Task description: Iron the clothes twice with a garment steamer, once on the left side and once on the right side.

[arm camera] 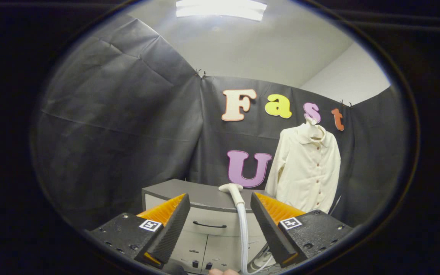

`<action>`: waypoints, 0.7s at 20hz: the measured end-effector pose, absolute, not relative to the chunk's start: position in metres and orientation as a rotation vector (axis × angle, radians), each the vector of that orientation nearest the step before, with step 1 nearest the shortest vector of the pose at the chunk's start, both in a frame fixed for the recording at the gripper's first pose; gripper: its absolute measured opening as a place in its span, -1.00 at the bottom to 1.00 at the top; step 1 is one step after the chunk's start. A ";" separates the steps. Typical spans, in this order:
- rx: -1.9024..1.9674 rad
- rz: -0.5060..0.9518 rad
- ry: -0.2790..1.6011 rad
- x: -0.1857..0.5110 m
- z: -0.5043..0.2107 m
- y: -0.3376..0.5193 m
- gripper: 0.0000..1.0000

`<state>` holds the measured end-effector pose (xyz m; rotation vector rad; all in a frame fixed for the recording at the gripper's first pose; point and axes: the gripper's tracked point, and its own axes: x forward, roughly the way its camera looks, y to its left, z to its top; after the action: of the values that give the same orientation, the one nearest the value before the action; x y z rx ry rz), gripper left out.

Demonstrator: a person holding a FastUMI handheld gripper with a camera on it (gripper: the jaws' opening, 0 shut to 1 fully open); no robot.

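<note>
Gripper (220, 214) open wide, nothing held; its fingers stand apart on either side of the steamer head (232, 190), which lies beyond them on top of a grey cabinet (189, 193). The steamer's white hose (243, 236) drops from the head down between the fingers, over the cabinet's front. The cream shirt (307, 168) hangs on a hanger against the black cloth wall (120, 126), to the right of the cabinet and well beyond the fingers, buttons facing out. Step in hand looks like the reach for the steamer, with no ironing done yet. To do it well: go straight in along the hose line, close on the neck just below the head rather than on the soft hose, and lift clear of the cabinet edge so the hose does not snag. Cabinet top is flat and bare around the head; a drawer with a dark handle (209, 226) sits below. Booth is cloth-walled, with a pale ceiling and a bright lamp (220, 8) overhead.
</note>
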<state>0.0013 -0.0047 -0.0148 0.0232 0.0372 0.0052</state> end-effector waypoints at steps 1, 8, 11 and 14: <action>0.024 0.005 0.037 0.003 -0.016 -0.005 0.93; 0.055 -0.012 0.068 0.033 -0.035 -0.020 0.93; 0.076 -0.032 0.090 0.053 -0.049 -0.030 0.93; 0.078 -0.048 0.104 0.080 -0.060 -0.042 0.93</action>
<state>0.0799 -0.0418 -0.0598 0.0785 0.1038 -0.0482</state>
